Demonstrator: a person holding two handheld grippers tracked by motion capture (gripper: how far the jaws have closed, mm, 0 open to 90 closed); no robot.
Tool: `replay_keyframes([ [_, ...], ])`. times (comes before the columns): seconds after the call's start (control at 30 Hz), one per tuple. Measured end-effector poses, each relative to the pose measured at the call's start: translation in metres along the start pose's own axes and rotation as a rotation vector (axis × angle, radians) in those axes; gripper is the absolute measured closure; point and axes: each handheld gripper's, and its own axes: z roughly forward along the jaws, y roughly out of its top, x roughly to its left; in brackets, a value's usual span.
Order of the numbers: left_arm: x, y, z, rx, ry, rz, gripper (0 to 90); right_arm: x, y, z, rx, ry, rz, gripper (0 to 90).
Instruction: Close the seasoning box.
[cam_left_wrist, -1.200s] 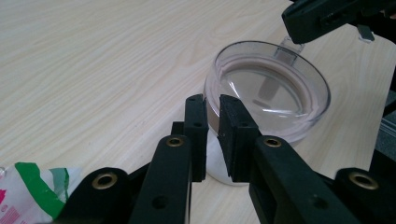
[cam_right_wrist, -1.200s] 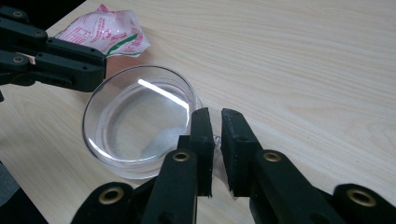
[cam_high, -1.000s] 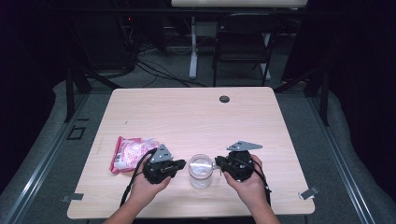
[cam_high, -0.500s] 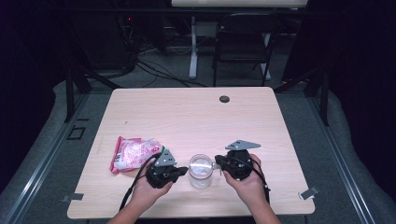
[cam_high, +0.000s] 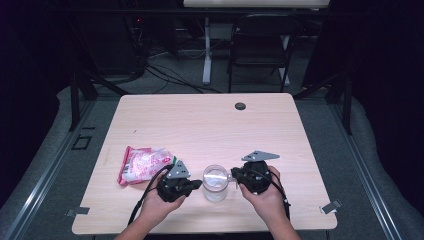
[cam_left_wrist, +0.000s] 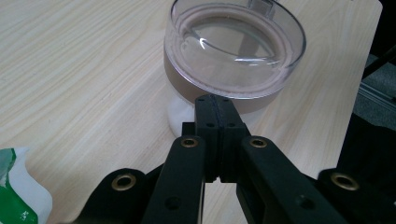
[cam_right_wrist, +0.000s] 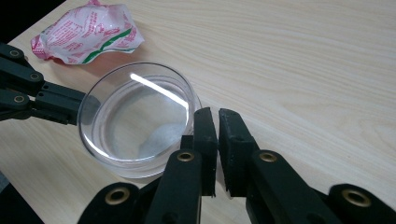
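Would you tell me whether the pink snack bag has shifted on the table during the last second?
No. The pink snack bag lies in the same spot near the table's left edge.

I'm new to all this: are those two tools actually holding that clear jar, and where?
Neither holds it. The left hand-held gripper is shut, tips against the jar below the rim; the right hand-held gripper is nearly shut beside its rim, gripping nothing.

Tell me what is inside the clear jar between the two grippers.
Through the clear lid of the jar, the right gripper view shows a little whitish stuff at the bottom; otherwise it looks empty. Glare on the lid hides part of the inside.
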Motion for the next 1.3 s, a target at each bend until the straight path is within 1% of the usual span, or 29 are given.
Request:
replay_keyframes([
  [0.13, 0.0, 0.0, 0.0, -0.002, -0.008, 0.001, 90.0, 0.0, 0.0, 0.0, 0.001, -0.001, 0.006, 85.8],
  [0.17, -0.001, 0.0, 0.0, -0.009, -0.007, -0.003, 90.0, 0.0, 0.0, 0.0, -0.002, 0.0, 0.004, 85.6],
  [0.23, -0.001, 0.0, 0.0, -0.01, -0.012, -0.004, 90.0, -0.001, -0.001, 0.0, -0.003, 0.006, 0.007, 85.6],
  [0.27, -0.001, 0.001, -0.001, -0.005, -0.016, 0.0, 90.0, -0.001, -0.001, 0.0, -0.003, 0.006, 0.007, 85.6],
  [0.3, -0.002, 0.001, -0.001, -0.008, -0.026, -0.004, 90.0, -0.002, -0.001, 0.0, -0.003, 0.009, 0.006, 85.6],
  [0.4, -0.003, 0.001, -0.001, -0.015, -0.019, -0.005, 89.9, -0.001, -0.001, 0.0, -0.001, 0.008, 0.006, 85.7],
  [0.47, -0.003, 0.002, -0.001, -0.018, -0.03, -0.003, 89.7, -0.002, -0.001, 0.0, -0.001, 0.007, 0.001, 85.9],
  [0.57, -0.004, 0.003, -0.002, -0.03, -0.028, 0.008, 89.2, -0.002, -0.002, 0.0, -0.009, 0.012, 0.007, 86.1],
  [0.67, -0.005, 0.003, -0.002, -0.038, -0.024, 0.001, 89.1, -0.003, -0.002, 0.001, -0.016, 0.014, 0.01, 86.1],
  [0.7, -0.004, 0.003, -0.002, -0.034, -0.029, 0.002, 89.1, -0.003, -0.003, 0.001, -0.018, 0.011, 0.009, 86.2],
  [0.77, -0.005, 0.004, -0.003, -0.05, -0.022, 0.007, 89.1, -0.003, -0.003, 0.001, -0.017, 0.01, 0.01, 86.2],
  [0.87, -0.005, 0.005, -0.004, -0.052, -0.027, 0.011, 88.9, -0.002, -0.004, 0.001, -0.024, 0.008, 0.007, 86.0],
  [0.93, -0.005, 0.006, -0.005, -0.056, -0.025, 0.014, 88.7, -0.002, -0.004, 0.001, -0.024, 0.005, 0.001, 84.3],
  [0.97, -0.005, 0.007, -0.005, -0.057, -0.025, 0.016, 88.4, -0.001, -0.005, 0.001, -0.034, -0.008, -0.004, 81.7],
  [1.03, -0.005, 0.009, -0.006, -0.062, -0.028, 0.018, 88.4, -0.001, -0.005, 0.0, -0.031, -0.009, -0.004, 81.0],
  [1.07, -0.005, 0.009, -0.007, -0.064, -0.027, 0.022, 88.4, -0.002, -0.005, 0.0, -0.03, 0.001, -0.002, 79.9],
  [1.1, -0.006, 0.01, -0.007, -0.07, -0.031, 0.017, 88.4, -0.002, -0.006, -0.002, -0.033, 0.015, 0.0, 77.3],
  [1.13, -0.006, 0.012, -0.008, -0.075, -0.029, 0.021, 88.4, -0.002, -0.006, -0.002, -0.033, 0.015, 0.0, 77.3],
  [1.17, -0.006, 0.013, -0.009, -0.08, -0.032, 0.018, 88.3, -0.001, -0.006, -0.005, -0.041, 0.026, -0.005, 74.9],
  [1.2, -0.006, 0.014, -0.01, -0.086, -0.036, 0.016, 88.3, -0.001, -0.006, -0.005, -0.041, 0.026, -0.005, 74.9],
  [1.23, -0.006, 0.015, -0.01, -0.093, -0.036, 0.019, 87.4, 0.001, -0.006, -0.009, -0.047, 0.036, -0.017, 71.5],
  [1.27, -0.006, 0.017, -0.011, -0.09, -0.04, 0.017, 87.4, 0.001, -0.006, -0.009, -0.047, 0.036, -0.017, 71.5],
  [1.3, -0.006, 0.018, -0.012, -0.1, -0.041, 0.019, 86.8, 0.002, -0.006, -0.011, -0.051, 0.04, -0.02, 69.5],
])
